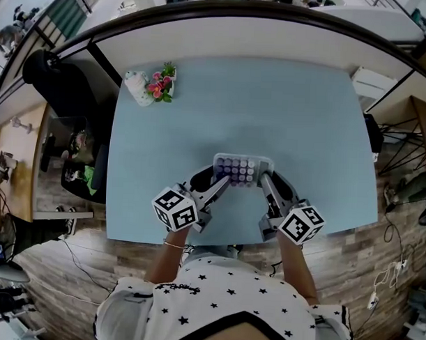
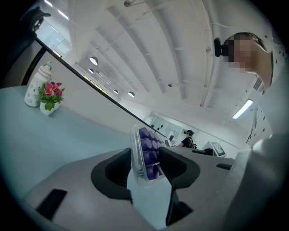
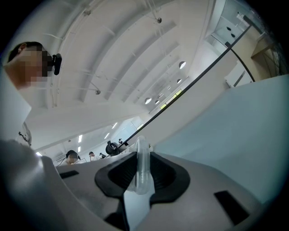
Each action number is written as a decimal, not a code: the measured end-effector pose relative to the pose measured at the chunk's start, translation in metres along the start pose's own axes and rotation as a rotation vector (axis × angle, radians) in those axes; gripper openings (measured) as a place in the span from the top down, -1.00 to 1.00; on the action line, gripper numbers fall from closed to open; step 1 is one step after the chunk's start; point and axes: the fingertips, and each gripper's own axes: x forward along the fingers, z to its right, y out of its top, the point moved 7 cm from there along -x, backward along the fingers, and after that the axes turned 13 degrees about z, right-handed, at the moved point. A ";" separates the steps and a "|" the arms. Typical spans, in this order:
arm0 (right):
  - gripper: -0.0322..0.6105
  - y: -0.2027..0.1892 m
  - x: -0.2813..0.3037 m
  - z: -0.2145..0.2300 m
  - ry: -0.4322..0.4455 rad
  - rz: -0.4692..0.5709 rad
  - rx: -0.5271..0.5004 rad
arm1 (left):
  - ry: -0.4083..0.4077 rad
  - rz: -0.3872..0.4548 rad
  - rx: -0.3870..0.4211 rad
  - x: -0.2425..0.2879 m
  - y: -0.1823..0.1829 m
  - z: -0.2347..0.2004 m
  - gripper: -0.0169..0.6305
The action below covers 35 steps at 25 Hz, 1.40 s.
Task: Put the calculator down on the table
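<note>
Pale blue table (image 1: 305, 120) is filling the room's middle. Near the person, the left gripper (image 1: 223, 182) and the right gripper (image 1: 265, 180) are each pinching one side of the calculator (image 1: 242, 169). Both sets of jaws are squeezing its thin edges, likely so it can be set down flat. I cannot tell if it is touching the table yet. Far away on the left, flowers (image 1: 160, 86) and a white bottle (image 1: 137, 86) are standing.
</note>
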 end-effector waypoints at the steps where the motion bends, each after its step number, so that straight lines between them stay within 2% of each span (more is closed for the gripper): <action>1: 0.64 -0.002 0.001 0.002 -0.004 -0.005 0.003 | 0.004 -0.005 -0.006 0.000 -0.002 -0.003 0.32; 35: 0.63 -0.069 0.003 0.053 -0.162 -0.196 0.078 | 0.138 -0.187 -0.144 -0.008 -0.073 -0.053 0.30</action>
